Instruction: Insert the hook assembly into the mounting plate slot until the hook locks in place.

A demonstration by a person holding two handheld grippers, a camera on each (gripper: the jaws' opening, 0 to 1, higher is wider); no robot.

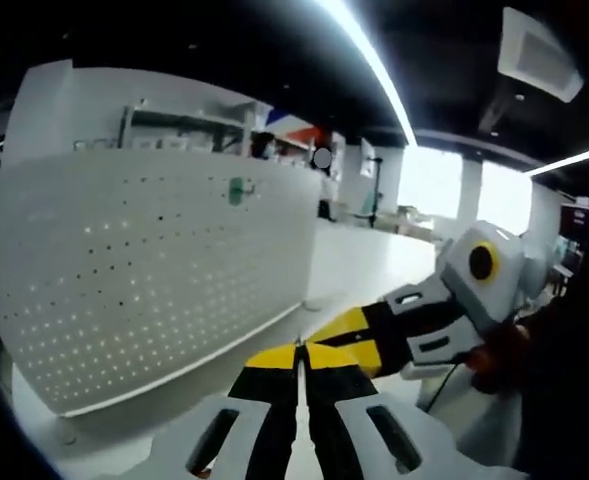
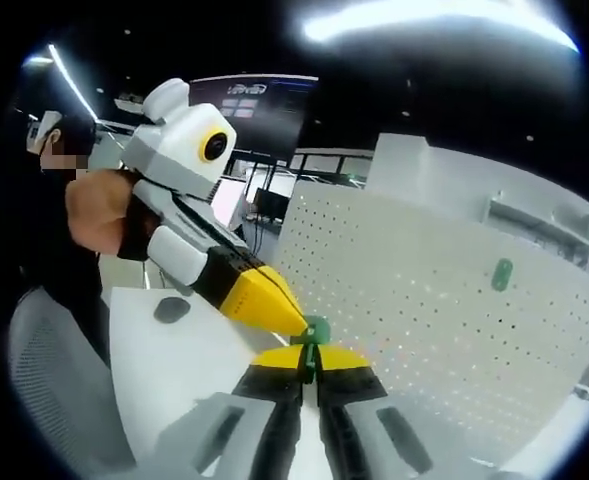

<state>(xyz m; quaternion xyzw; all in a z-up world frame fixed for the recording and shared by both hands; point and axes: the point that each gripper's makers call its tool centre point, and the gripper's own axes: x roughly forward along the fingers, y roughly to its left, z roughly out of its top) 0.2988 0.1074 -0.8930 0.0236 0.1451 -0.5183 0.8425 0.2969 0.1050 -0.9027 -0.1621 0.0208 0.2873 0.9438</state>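
Note:
A white perforated mounting plate [image 1: 154,270] stands upright on the table, with a green hook [image 1: 236,190] seated near its top. In the right gripper view the plate [image 2: 424,300] is on the right, and that seated hook [image 2: 502,273] shows high on it. My right gripper [image 2: 311,358] is shut on a small green hook piece [image 2: 315,332], held in front of the plate. My left gripper [image 2: 296,325] comes in from the left, jaws together, its yellow tip touching that piece. In the left gripper view my left gripper [image 1: 299,348] is shut and tip to tip with the right gripper [image 1: 324,333].
The white table [image 1: 364,260] runs on past the plate. A dark flat object [image 2: 171,309] lies on it near a grey chair [image 2: 54,380]. A person's hand [image 2: 99,215] holds the left gripper. Shelves [image 1: 184,125] stand behind the plate.

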